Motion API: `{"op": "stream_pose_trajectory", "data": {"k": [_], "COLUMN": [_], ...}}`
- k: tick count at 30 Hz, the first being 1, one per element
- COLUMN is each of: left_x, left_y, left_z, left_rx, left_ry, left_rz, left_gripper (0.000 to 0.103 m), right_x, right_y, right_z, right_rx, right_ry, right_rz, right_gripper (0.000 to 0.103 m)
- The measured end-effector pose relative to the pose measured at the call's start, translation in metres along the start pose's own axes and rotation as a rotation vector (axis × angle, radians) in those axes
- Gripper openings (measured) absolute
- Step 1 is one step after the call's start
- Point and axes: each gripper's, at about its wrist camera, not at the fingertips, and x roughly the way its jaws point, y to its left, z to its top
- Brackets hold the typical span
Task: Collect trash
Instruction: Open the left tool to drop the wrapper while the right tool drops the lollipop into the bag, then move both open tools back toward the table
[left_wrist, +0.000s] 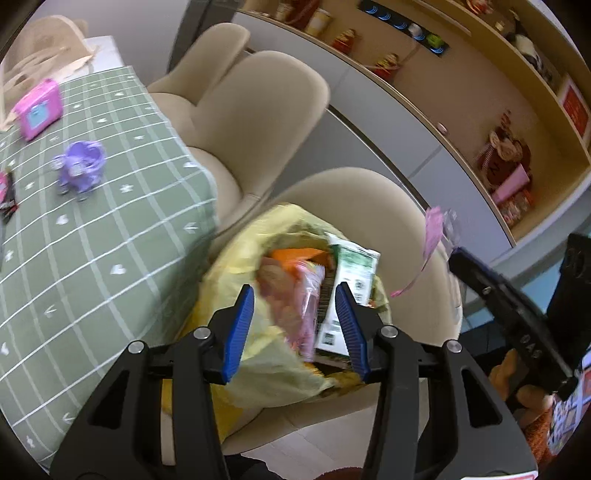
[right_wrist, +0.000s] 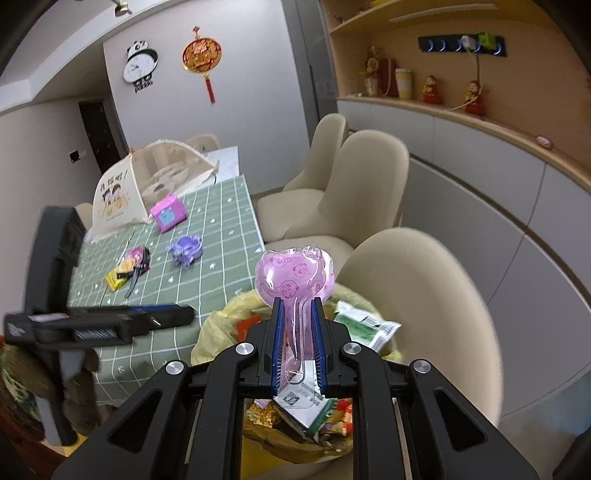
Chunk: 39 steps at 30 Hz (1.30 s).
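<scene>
A yellow trash bag (left_wrist: 266, 354) lies open on a beige chair seat (left_wrist: 417, 295), with a green-and-white carton (left_wrist: 354, 273) and other wrappers inside. My left gripper (left_wrist: 294, 290) hangs open over the bag's mouth. A blurred pink and orange wrapper (left_wrist: 295, 302) is loose between its blue pads. My right gripper (right_wrist: 297, 306) is shut on a pink panda-print plastic package (right_wrist: 295, 273) that sticks up above the bag (right_wrist: 218, 328). In the right wrist view the left gripper (right_wrist: 184, 314) reaches in from the left.
A table with a green checked cloth (right_wrist: 207, 280) stands left of the chair. On it are small wrappers (right_wrist: 127, 269), a purple toy (right_wrist: 186, 251), a pink box (right_wrist: 168, 212) and a mesh food cover (right_wrist: 122, 192). More beige chairs (right_wrist: 354, 195) line the table; cabinets stand behind.
</scene>
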Motion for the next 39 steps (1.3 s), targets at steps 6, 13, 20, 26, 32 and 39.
{"op": "stream_pose_trajectory", "data": {"k": [6,13,20,26,32,39], "left_x": [-0.030,-0.061,-0.073,-0.080,-0.083,-0.091], "left_y": [0.042,0.085,0.114,0.129,0.152,0.198], "left_z": [-0.007,-0.018,-0.026,-0.028,-0.031,-0.031], "left_rx": [-0.073,-0.141,-0.191,-0.205,-0.259,-0.352], "left_ry": [-0.038,-0.070,-0.076,-0.097,-0.105,-0.127], "left_rz": [0.068,0.149,0.197,0.212,0.230,0.283], "left_gripper": [0.044,0.044,0.044,0.049,0.049,0.049], "right_x": [0.036,0.080,0.106,0.115,0.105,0.082], "right_y": [0.006,0.009,0.016,0.007,-0.002,0.026], "right_z": [-0.013,-0.027,-0.037,-0.040,-0.031,-0.001], "right_rx": [0.014,0.034,0.036,0.103,0.143,0.086], "right_ry": [0.069,0.156,0.206,0.234,0.215,0.117], "right_rz": [0.030,0.043,0.059,0.055,0.043,0.084], "right_gripper": [0.015,0.015,0.016,0.021,0.031,0.031]}}
